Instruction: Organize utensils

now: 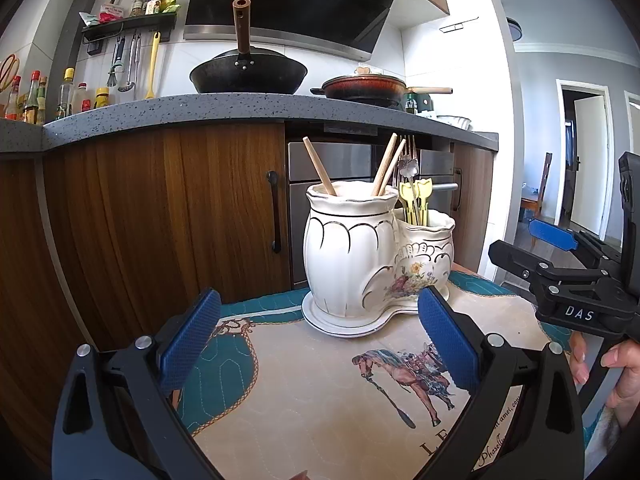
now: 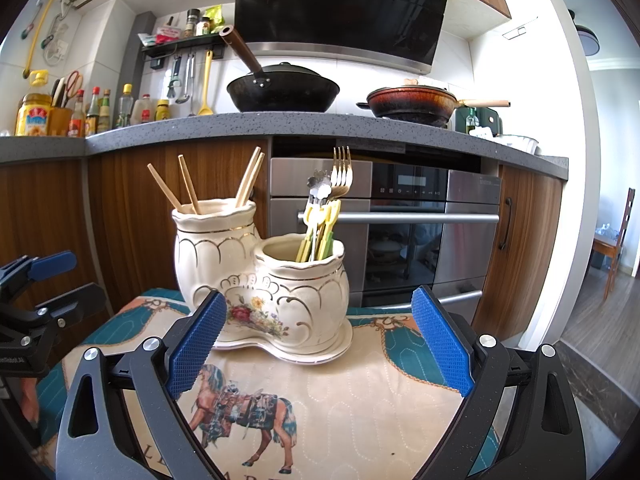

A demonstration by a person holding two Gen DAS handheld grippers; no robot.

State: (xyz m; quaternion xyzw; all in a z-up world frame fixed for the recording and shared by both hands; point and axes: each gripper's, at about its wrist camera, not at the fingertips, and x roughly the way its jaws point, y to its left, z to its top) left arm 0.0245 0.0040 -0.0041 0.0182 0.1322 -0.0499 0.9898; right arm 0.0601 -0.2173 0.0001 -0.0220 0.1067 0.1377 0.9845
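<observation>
Left gripper [image 1: 320, 332] spread wide, nothing between its blue pads. Right gripper [image 2: 320, 336] likewise wide apart and empty. Both hover low over the horse-print mat [image 2: 360, 400], facing the white twin-pot holder [image 2: 260, 280] on its saucer at the mat's far edge. Chopsticks [image 2: 188, 190] lean in the taller pot; forks [image 2: 342, 170] and yellow-handled utensils [image 2: 320, 228] in the shorter pot.

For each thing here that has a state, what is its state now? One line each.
Left gripper: jaws open, empty.
Right gripper: jaws open, empty.
Tall holder cup: upright, holds chopsticks.
Short holder cup: upright, holds forks and yellow picks.
Oven door: closed.
</observation>
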